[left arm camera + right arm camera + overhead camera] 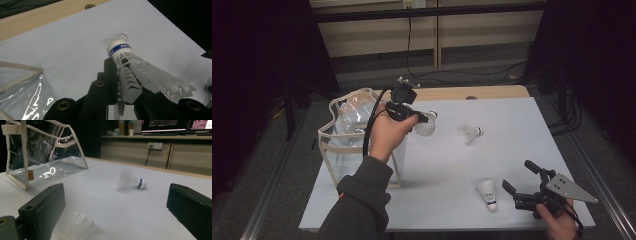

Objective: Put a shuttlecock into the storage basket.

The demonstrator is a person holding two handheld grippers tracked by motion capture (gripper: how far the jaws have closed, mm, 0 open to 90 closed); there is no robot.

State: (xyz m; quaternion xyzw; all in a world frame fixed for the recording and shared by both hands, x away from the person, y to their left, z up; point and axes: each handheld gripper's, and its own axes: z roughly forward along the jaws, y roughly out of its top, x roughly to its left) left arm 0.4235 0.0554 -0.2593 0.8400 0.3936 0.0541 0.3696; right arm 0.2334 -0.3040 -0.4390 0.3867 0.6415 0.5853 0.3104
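Observation:
My left gripper (424,120) is raised above the table next to the clear bag (354,142), shut on the skirt of a white shuttlecock (427,127). The left gripper view has that shuttlecock (130,72) pinched between the black jaws, its blue-banded cork pointing away over the white table. A second shuttlecock (469,133) lies on its side mid-table. A third shuttlecock (488,192) lies near the front edge, just left of my right gripper (519,176), which is open and empty. In the right gripper view the jaws stand wide apart around the distant shuttlecock (131,181).
The clear bag (45,152) with cream trim stands upright at the table's left edge. The white table (512,150) ends in a wooden strip (472,92) at the back. Cables lie on the floor beyond. Blurred shuttlecock feathers (77,227) show close under the right gripper.

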